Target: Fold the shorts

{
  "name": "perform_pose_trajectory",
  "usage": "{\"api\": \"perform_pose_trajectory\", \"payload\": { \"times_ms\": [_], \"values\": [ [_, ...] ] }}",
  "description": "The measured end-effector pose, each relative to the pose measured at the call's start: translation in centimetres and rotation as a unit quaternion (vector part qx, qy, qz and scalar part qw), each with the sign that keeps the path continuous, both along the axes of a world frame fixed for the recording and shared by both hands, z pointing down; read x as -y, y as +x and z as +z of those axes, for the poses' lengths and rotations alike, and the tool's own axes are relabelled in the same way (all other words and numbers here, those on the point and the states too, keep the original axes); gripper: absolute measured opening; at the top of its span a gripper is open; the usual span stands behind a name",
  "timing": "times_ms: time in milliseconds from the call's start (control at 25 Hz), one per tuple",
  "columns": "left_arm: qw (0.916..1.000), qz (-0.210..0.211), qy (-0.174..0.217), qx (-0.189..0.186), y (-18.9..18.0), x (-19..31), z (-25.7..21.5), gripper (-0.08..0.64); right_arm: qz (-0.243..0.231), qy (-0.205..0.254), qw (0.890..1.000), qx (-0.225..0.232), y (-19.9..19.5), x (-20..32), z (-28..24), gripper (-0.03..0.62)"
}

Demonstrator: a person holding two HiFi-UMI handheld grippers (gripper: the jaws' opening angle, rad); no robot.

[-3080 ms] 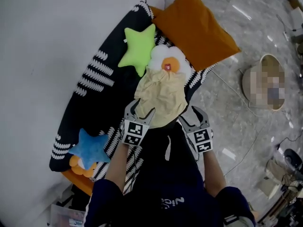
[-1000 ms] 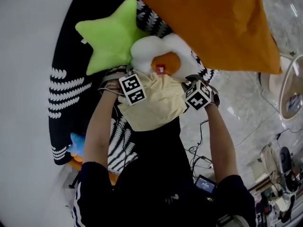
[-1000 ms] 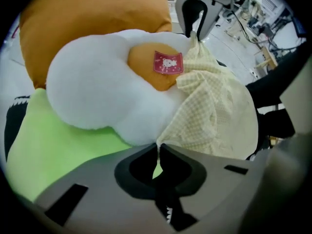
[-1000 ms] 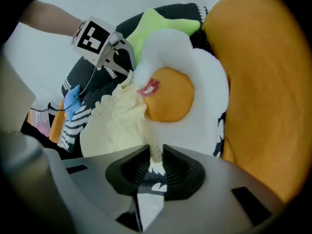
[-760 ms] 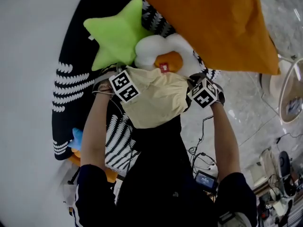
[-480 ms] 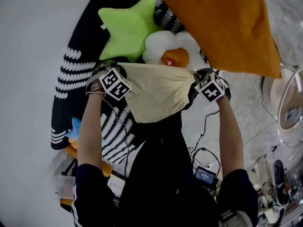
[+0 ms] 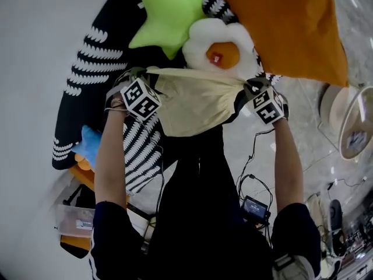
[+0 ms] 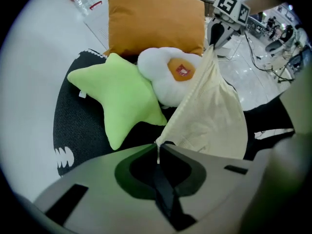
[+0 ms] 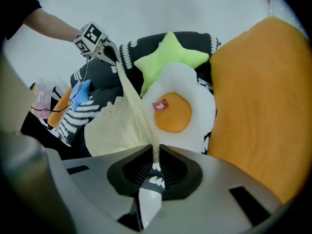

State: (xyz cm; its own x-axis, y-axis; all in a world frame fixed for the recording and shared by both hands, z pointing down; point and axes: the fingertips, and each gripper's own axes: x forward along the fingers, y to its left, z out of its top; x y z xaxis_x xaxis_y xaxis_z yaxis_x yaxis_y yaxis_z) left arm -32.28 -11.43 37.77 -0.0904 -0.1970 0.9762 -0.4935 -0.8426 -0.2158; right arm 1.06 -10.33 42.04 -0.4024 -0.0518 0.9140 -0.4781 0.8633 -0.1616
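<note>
Orange pillow (image 7: 285, 22) cropped at top — blue star (image 7: 87, 147) partly hidden

- I'm seeing the shorts (image 7: 195, 101) as thin, matt woven cloth.
- The star cushion (image 7: 172, 10) and egg cushion (image 7: 218, 45) are looking plush, fuzzy.
- The floor (image 7: 317, 115) is gleaming like polished stone.
- The right tongs (image 9: 156, 152) are showing matt grey plastic, ribbed black pads (image 9: 173, 169).

Pale yellow shorts (image 7: 195, 101) hang stretched by the waistband above the cushions.

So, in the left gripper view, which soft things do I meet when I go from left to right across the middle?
First the green star cushion → fried-egg cushion → shorts.
</note>
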Motion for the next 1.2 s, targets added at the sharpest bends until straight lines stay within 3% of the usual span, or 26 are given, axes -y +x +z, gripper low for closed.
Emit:
{"api": "perform_pose_trajectory", "payload": {
  "times_ms": [320,560,680,960,1200],
  "values": [
    [0.9986,0.021,-0.005,-0.048,-0.1,-11.5,-2.1,0.018,-0.061,0.076,0.995,-0.029,-0.3,-7.2,-2.0,0.054],
    [0.9962,0.007,-0.026,-0.083,1.9,-19.8,-1.6,0.018,-0.134,0.145,0.977,-0.082,0.6,-11.8,-2.0,0.052],
    [0.9953,0.017,-0.037,-0.088,1.8,-22.2,0.2,0.018,-0.138,0.153,0.975,-0.089,0.4,-12.9,-0.7,0.052],
    [0.9941,0.009,-0.054,-0.093,3.5,-27.4,2.9,0.018,-0.205,0.151,0.963,-0.091,1.5,-16.3,2.6,0.052],
    [0.9936,-0.042,-0.047,-0.093,4.8,-31.8,7.2,0.018,-0.274,0.173,0.942,-0.089,1.9,-18.0,7.2,0.052]
  ]
}}
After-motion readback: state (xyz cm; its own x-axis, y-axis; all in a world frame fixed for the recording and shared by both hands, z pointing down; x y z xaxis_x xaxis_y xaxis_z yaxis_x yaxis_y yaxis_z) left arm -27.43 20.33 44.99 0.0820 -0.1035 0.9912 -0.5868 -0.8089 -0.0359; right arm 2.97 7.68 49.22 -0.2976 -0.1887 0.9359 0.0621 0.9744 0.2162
